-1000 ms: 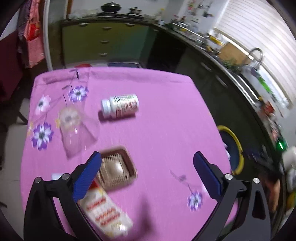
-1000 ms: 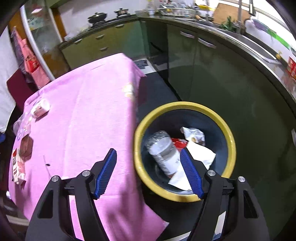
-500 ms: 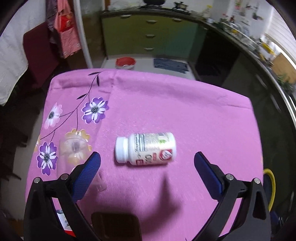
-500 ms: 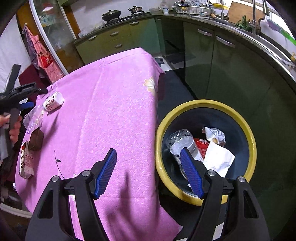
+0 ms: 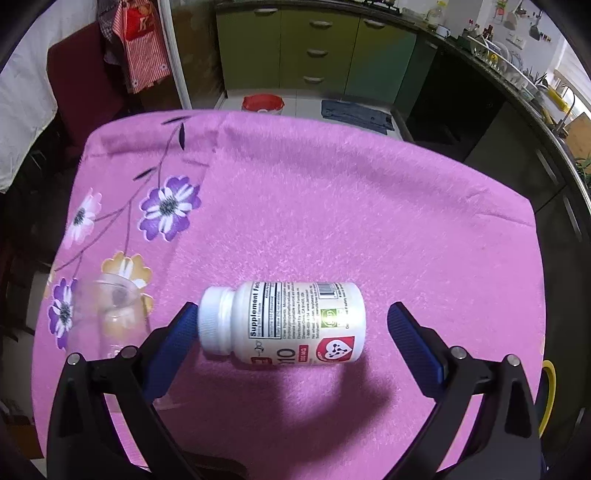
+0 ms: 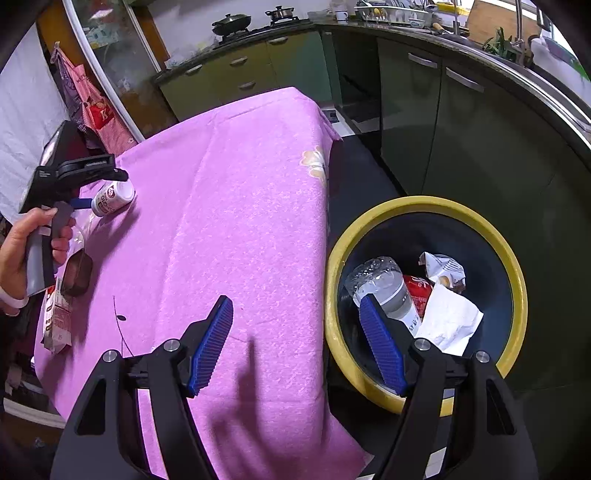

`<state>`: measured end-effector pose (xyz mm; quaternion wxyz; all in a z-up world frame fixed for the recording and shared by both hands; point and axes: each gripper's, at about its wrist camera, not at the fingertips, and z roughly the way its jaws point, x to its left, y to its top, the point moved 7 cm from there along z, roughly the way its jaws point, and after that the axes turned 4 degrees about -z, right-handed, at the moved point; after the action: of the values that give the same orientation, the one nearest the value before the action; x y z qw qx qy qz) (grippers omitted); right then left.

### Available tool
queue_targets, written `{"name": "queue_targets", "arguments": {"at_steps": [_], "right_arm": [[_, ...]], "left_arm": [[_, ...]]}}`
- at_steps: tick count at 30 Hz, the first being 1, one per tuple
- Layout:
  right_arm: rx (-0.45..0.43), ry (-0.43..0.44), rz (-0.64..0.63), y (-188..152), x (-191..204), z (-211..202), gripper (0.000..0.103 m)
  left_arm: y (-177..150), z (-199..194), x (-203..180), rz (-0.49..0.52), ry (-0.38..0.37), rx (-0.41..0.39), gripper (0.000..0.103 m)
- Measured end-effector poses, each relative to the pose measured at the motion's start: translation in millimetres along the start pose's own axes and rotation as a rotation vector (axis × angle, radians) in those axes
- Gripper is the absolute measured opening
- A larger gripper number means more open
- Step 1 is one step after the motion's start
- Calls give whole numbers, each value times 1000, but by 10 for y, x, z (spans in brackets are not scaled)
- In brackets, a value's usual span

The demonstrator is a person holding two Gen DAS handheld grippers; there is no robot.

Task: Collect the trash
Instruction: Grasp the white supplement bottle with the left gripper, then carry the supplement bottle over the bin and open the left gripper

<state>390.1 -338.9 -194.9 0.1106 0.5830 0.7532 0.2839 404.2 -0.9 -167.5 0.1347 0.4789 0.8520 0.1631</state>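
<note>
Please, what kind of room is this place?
Most likely a home kitchen: green cabinets under a dark counter, a pan on a stove, and a dish rack by the sink.

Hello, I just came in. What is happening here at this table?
A person is clearing trash from a table with a pink cloth, one claw in each hand. The left claw is open around a white supplement bottle lying on its side, not yet gripping it. The right claw hangs open and empty near the yellow-rimmed bin, which already holds a plastic bottle and crumpled paper.
</note>
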Motion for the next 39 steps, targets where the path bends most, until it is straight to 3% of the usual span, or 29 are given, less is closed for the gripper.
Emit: {"name": "queue_targets", "arguments": {"at_steps": [4,8,18,25,32,39], "right_arm": [[3,-1,1,7,9,5,71],[12,0,0,3,20,19,71],[6,8,-10,20,63,-12,71],[-16,8,-3,-2,18,-132,71],[-75,-46,54,-119,-260,-485,71],[-130,-152,189,-470,-889,-977,72]], "left_arm": [[14,46,-8,3,8,-5,95],[30,86,-11,0,14,1,80],[-6,69,-57,22,-4,-2,80],[-115,-234,-157,107,-48,-39,80],[-568,-878,-846,335,-200,-81,80],[-1402,-1315,-1923,640,-429,-18,80]]}}
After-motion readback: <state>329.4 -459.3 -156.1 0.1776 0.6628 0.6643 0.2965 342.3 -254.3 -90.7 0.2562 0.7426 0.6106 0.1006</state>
